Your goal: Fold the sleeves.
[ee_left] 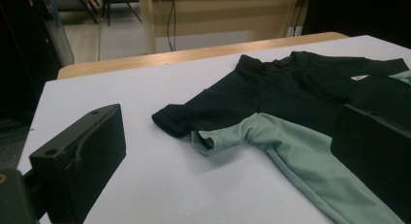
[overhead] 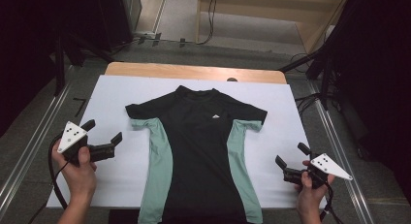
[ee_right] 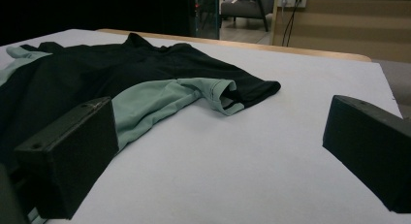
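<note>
The shirt [overhead: 198, 151] lies flat and face up on the white sheet [overhead: 121, 93] covering the tabletop, collar toward the far edge, hem hanging just over the near edge. Both short sleeves are spread out to the sides, each with a green underside panel.

Judging from how things lie, the work is about to start on the shirt, probably a fold, and neither side has been gripped yet. The likeliest trouble: a jaw sliding under the thin fabric may also catch the sheet beneath the shirt, so a lift would drag the sheet and shift the whole garment. Pinching only the top layer at a sleeve [ee_left: 218, 139] would leave the lower layer behind and give a crooked fold. If the two sides are lifted unevenly, the hem overhanging the near edge could pull the shirt toward the person.

The left hand-held gripper [overhead: 102, 133] is left of the shirt, near its left sleeve, jaws spread wide and holding nothing; they hover above the sheet, apart from the fabric. The right hand-held gripper [overhead: 292, 156] is right of the shirt, beside the lower right green side panel [overhead: 242, 161], likewise released and wide, touching nothing.
</note>
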{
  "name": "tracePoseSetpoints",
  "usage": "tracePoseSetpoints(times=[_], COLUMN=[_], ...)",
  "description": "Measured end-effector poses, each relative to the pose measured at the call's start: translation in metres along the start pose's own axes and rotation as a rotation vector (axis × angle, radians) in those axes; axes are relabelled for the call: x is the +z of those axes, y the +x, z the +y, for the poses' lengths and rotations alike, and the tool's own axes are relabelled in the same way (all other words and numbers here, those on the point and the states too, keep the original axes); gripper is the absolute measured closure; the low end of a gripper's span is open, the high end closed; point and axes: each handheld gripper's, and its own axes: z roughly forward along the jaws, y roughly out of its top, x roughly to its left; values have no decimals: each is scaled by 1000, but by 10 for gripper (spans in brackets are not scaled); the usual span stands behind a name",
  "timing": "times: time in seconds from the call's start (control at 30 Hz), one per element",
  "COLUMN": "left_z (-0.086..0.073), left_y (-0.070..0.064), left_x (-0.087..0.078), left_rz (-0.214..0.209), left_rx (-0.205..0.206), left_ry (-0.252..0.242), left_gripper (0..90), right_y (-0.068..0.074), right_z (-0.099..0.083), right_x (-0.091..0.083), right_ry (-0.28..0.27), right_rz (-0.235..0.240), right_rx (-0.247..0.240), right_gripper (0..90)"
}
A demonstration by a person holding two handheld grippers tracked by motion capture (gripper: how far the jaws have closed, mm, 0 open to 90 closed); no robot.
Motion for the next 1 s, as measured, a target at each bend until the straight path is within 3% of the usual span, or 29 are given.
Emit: tracePoseSetpoints(times=[0.2,0.4,0.47,1.0], left_z=[12,23,26,36], left_y=[1,1,3,34], left_x=[14,26,30,75], left_rz=[-48,-6,-14,-8], left_rx=[-27,-39,-48,-127], left_ry=[10,12,13,149], left_gripper=[0,61,114,341], right_y=[1,0,0,0], right_z=[0,0,0,0], right_x=[0,0,-1,0], right_ry=[1,0,1,2], right_rz=[0,2,2,7], right_rx=[-4,4,8,7], right_gripper=[0,0,0,0])
